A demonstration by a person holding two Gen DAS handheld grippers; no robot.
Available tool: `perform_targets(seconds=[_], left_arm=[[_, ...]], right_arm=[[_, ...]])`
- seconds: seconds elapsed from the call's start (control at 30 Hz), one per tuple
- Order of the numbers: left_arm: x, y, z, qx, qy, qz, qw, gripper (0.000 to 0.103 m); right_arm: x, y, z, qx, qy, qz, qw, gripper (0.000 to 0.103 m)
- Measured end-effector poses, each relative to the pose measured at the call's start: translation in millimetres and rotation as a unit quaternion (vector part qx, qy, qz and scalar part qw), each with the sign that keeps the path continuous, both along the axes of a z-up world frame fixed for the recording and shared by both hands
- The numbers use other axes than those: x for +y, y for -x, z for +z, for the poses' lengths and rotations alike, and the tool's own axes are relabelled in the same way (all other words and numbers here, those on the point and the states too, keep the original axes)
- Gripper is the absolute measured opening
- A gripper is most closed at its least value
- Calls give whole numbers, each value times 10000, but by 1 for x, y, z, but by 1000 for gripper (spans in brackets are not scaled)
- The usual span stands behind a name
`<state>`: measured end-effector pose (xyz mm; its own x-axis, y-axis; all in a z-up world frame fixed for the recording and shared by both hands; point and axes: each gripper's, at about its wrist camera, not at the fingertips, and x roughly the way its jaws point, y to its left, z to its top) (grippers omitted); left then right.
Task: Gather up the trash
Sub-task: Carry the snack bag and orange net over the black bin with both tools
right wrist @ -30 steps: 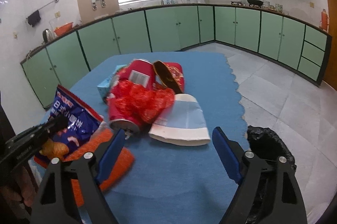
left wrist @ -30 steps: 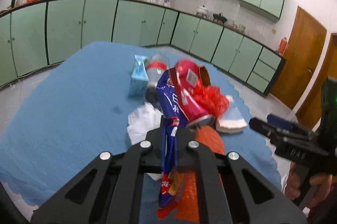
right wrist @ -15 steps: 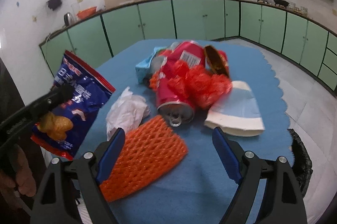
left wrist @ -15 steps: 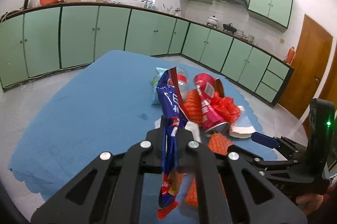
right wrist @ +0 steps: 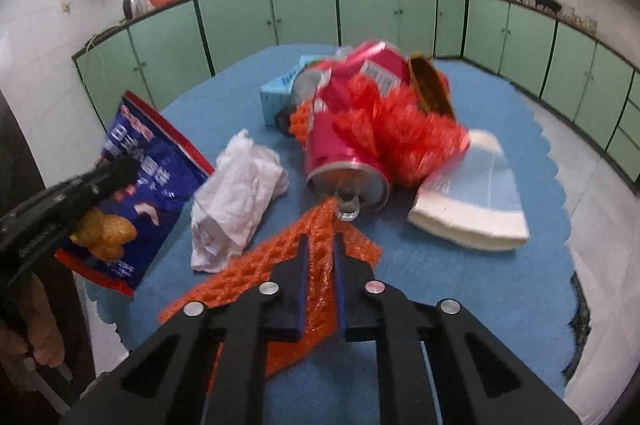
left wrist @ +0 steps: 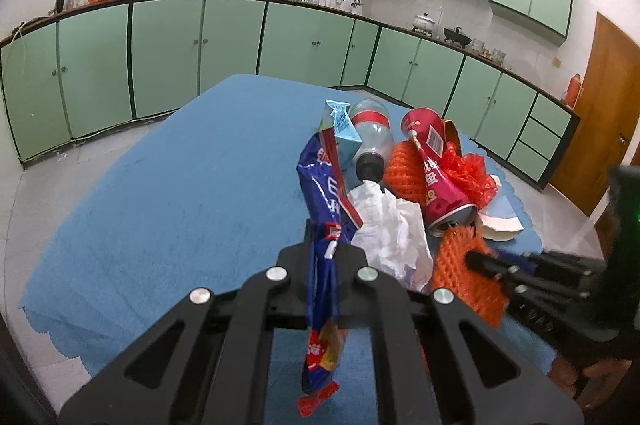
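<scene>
My left gripper [left wrist: 324, 237] is shut on a blue snack bag [left wrist: 320, 177], which hangs lifted above the blue table [left wrist: 180, 205]. The right wrist view shows the same bag [right wrist: 148, 177] at the left. My right gripper [right wrist: 320, 245] is closing on an orange foam net [right wrist: 280, 257], whose edge is pinched between the blue pads, just in front of a red can [right wrist: 344, 153]. Beside the net lies a crumpled white tissue [right wrist: 236, 193]. A red mesh [right wrist: 400, 129] drapes over the can, and a flattened paper cup [right wrist: 472, 201] lies to its right.
A plastic bottle [left wrist: 372, 137], a light blue carton [right wrist: 276, 93] and a second orange net [left wrist: 400, 169] lie behind the can. A black bag [right wrist: 580, 313] hangs past the table's right edge. Green cabinets line the walls. A person's hand [right wrist: 28, 337] holds the left gripper.
The right gripper moved in over the orange foam net and its jaws came together on it. The left gripper drifted slightly with the snack bag still held.
</scene>
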<state>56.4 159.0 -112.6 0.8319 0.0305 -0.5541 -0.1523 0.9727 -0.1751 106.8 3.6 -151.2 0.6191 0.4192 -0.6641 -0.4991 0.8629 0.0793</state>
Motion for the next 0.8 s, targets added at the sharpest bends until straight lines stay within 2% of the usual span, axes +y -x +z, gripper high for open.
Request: perform_targets(seconds=[0.27, 0.5, 0.63, 0.8], left_arm=[[-1, 4, 14, -176, -115, -22, 9998, 4], [-17, 8, 50, -612, -242, -244, 9975, 4], [-33, 6, 69, -845, -241, -436, 9952, 4], [-55, 0, 81, -973, -258, -674, 9926, 4]], right_arm=[[-24, 6, 40, -367, -358, -115, 9986, 10], [-53, 12, 78, -644, -709, -76, 9954, 10], [-59, 16, 85, -514, -1009, 180, 9934, 10], [-67, 18, 92, -621, -985, 233, 9929, 10]])
